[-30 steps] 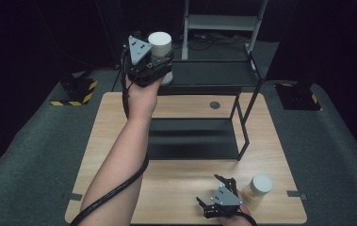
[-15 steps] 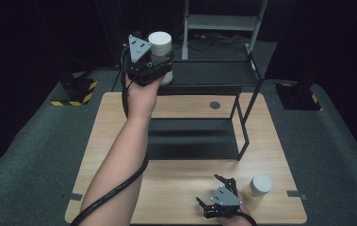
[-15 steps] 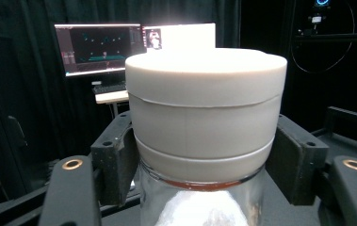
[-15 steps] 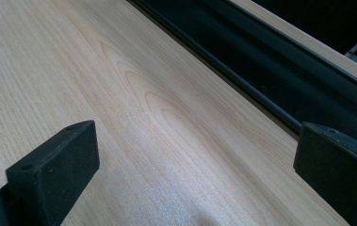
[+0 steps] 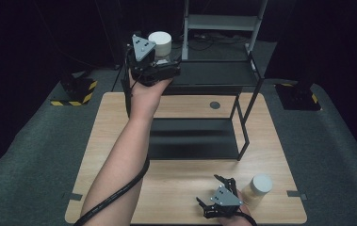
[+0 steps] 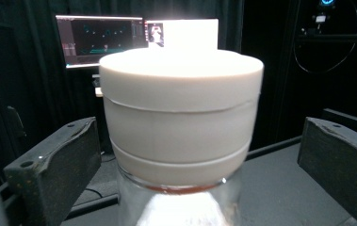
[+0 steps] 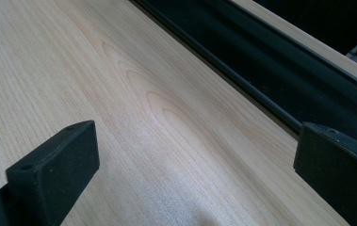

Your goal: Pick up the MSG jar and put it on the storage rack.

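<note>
Wood table (image 5: 119,122) w/ black rack (image 5: 214,75), dark room.

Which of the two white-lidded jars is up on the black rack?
The jar at the far left, on the rack's top shelf, between the left claw's open jaws, which have just been opening. The other jar stands on the table beside the right claw.

Jar (image 6: 181,202) is clear glossy glass under a matt off-white plastic-looking lid (image 6: 181,117), jaw pads are matt black and slightly rough, table (image 7: 119,94) is pale smooth wood grain, shelf rack (image 5: 249,113) matt black metal.
</note>
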`<state>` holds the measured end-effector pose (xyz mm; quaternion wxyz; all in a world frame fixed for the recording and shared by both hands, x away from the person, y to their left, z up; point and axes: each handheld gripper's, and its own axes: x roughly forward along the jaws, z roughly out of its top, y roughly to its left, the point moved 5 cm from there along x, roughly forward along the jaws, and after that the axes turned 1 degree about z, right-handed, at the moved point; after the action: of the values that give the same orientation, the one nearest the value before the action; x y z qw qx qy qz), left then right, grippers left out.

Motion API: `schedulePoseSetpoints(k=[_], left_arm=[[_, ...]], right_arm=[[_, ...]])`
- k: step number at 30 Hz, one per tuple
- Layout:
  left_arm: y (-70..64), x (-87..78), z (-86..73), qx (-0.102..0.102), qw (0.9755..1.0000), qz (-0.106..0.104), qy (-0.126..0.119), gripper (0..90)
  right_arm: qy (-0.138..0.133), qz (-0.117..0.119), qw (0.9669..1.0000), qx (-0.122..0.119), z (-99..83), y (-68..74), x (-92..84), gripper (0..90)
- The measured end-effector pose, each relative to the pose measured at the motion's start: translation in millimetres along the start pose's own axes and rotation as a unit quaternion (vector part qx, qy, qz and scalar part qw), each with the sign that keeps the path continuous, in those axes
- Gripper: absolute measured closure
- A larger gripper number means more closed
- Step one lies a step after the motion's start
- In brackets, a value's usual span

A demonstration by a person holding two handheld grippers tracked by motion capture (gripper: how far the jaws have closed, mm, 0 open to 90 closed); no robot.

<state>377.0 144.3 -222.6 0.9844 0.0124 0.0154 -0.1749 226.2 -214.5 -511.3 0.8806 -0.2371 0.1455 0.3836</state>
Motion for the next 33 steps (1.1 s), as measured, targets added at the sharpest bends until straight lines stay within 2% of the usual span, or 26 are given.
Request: schedulePoseSetpoints(k=[5,9,23,33], left_arm=[[3.0,-2.9,-1.0,-0.003,1.0,0.002,0.007,0.4],[4.4,-8.4,-3.8,-0.003,1.0,-0.001,0.003,0.4],[-1.5,-40.9,-13.8,0.009,0.9999,-0.004,-0.013,0.4],[-2.8,-66.3,-31.0,0.016,0.9999,-0.001,-0.007,0.4]], right_arm=[[0.002,0.001,1.0,-0.002,0.6,0.3,0.3,0.0],[0.002,0.001,1.0,-0.005,0.7,0.6,0.4,0.0],[0.003,0.001,1.0,-0.008,0.9,1.4,0.6,0.0],[0.001,0.002,1.0,-0.009,0.3,1.7,0.2,0.0]])
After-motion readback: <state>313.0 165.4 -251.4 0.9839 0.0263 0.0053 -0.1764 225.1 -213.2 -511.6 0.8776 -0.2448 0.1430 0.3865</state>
